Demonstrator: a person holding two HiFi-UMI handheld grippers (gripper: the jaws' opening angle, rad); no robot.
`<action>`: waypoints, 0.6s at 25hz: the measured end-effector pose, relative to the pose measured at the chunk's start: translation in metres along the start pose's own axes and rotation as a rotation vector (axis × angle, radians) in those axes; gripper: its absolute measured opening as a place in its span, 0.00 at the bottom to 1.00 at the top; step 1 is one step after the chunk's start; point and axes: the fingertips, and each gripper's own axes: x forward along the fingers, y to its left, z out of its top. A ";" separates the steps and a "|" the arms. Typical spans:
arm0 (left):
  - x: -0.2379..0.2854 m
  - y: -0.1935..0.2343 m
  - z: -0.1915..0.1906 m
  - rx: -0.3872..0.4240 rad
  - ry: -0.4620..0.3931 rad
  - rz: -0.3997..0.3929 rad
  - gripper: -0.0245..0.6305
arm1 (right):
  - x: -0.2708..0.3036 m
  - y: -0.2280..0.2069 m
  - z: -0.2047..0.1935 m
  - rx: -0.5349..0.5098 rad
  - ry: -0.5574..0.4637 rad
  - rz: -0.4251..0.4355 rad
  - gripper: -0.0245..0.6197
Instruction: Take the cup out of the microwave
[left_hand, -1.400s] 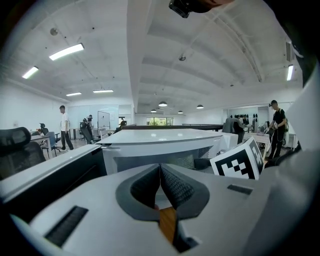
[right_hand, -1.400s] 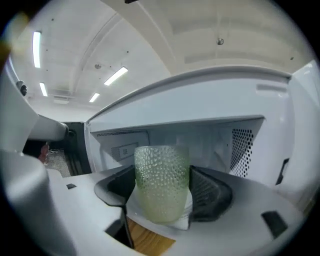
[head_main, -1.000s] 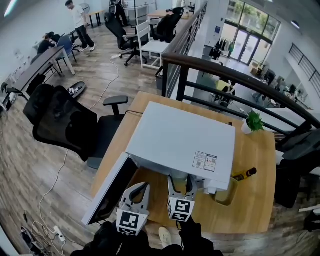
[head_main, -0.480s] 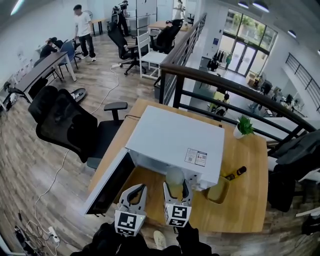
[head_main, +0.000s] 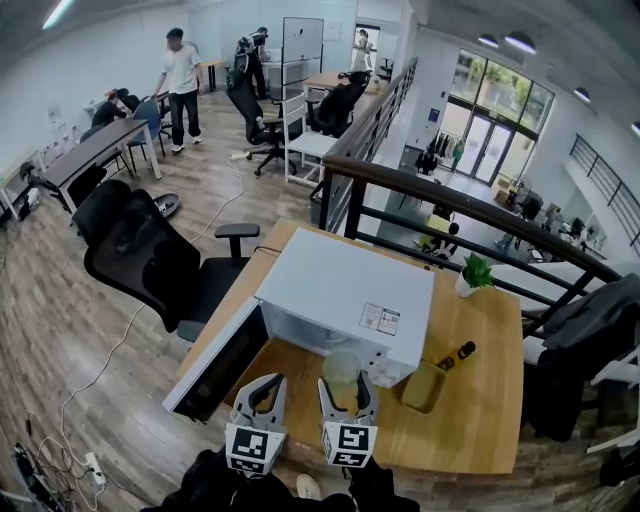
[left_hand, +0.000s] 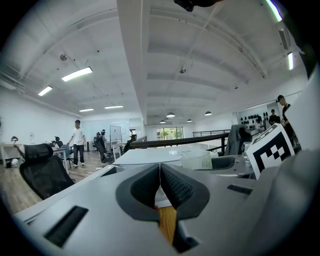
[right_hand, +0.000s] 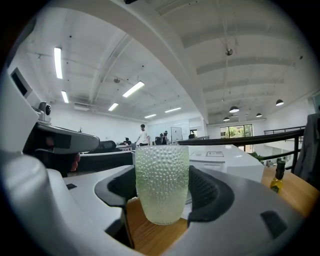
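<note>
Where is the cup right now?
In the head view the cup is low and centre, held between the jaws of the right gripper, just in front of the open microwave and over the table.

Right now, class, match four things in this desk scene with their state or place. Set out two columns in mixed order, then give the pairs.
1 cup
2 microwave door
3 left hand-held gripper
4 potted plant

A swung open
B on the table's far edge, by the railing
C jaws together, nothing between
D gripped by the right hand-held gripper

Pairs: 1-D, 2-A, 3-C, 4-B
</note>
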 end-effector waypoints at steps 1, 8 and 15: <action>-0.004 -0.001 0.001 -0.001 -0.004 0.008 0.08 | -0.005 0.002 0.003 -0.005 -0.005 0.008 0.57; -0.040 -0.012 0.004 -0.007 -0.015 0.060 0.08 | -0.041 0.016 0.015 -0.029 -0.017 0.056 0.57; -0.064 -0.017 0.001 -0.011 -0.017 0.087 0.08 | -0.069 0.024 0.021 -0.036 -0.036 0.074 0.57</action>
